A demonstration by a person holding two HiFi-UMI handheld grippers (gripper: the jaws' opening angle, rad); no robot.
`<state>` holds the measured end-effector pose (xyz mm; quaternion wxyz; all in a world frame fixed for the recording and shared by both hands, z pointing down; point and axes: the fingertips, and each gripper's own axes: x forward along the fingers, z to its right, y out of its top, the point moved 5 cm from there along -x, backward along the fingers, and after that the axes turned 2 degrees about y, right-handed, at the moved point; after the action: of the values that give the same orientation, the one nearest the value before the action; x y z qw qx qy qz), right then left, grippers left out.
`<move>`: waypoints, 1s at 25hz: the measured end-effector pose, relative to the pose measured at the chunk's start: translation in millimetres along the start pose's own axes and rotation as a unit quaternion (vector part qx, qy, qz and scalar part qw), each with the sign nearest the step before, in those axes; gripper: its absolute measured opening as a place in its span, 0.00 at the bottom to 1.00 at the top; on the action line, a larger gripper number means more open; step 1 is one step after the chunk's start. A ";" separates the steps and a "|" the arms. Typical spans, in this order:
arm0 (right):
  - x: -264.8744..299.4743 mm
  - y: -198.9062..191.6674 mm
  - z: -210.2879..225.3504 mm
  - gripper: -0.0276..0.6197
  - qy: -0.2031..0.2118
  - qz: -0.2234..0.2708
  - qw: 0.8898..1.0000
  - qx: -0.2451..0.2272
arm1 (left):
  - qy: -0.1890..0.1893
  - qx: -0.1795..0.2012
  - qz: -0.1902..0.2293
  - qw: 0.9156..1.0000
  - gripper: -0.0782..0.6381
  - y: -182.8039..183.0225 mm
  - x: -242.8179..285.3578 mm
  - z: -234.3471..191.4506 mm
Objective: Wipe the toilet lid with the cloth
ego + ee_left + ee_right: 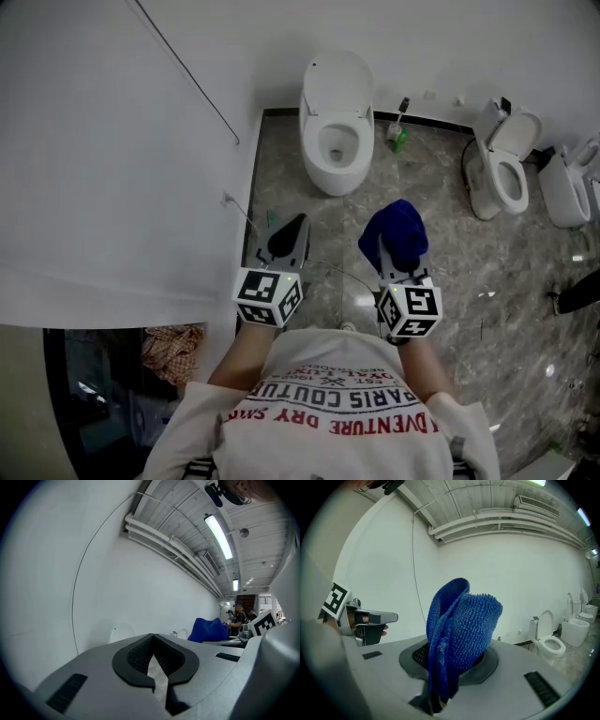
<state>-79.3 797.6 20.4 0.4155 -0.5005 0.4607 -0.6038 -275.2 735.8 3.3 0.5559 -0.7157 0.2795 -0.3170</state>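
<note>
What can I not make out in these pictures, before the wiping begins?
Toilet lid, head view: raised, and too small to show any dirt.
Cloth, right gripper view: its gripped end is hidden between the jaws and under its own folds.
Rightmost toilet, head view: cut off by the picture's edge.
Green item, head view: too small to name.

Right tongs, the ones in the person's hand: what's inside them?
A bunched blue fluffy cloth is clamped between the right tongs and stands up above them. It covers the inner faces of the black grip pads, so how deep the fold sits can't be seen.
</note>
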 end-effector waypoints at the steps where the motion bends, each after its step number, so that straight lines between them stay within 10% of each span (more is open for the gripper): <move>1: 2.1 -2.1 -4.1 0.19 -0.002 -0.002 1.000 0.001 | 0.001 -0.001 -0.002 1.000 0.12 -1.8 -3.3 -6.4; 13: 30.8 -19.4 -34.0 0.19 -0.013 -0.027 1.000 0.010 | 0.016 -0.030 -0.017 0.999 0.12 -20.5 -15.5 -70.0; 25: 157.9 6.6 78.6 0.19 0.020 -0.034 0.999 0.019 | 0.065 -0.028 -0.018 0.997 0.12 4.6 127.0 -92.1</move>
<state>-25.7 633.0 54.9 0.3949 -0.4961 0.4395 -0.6363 -264.2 582.1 33.7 0.5105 -0.7141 0.3110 -0.3644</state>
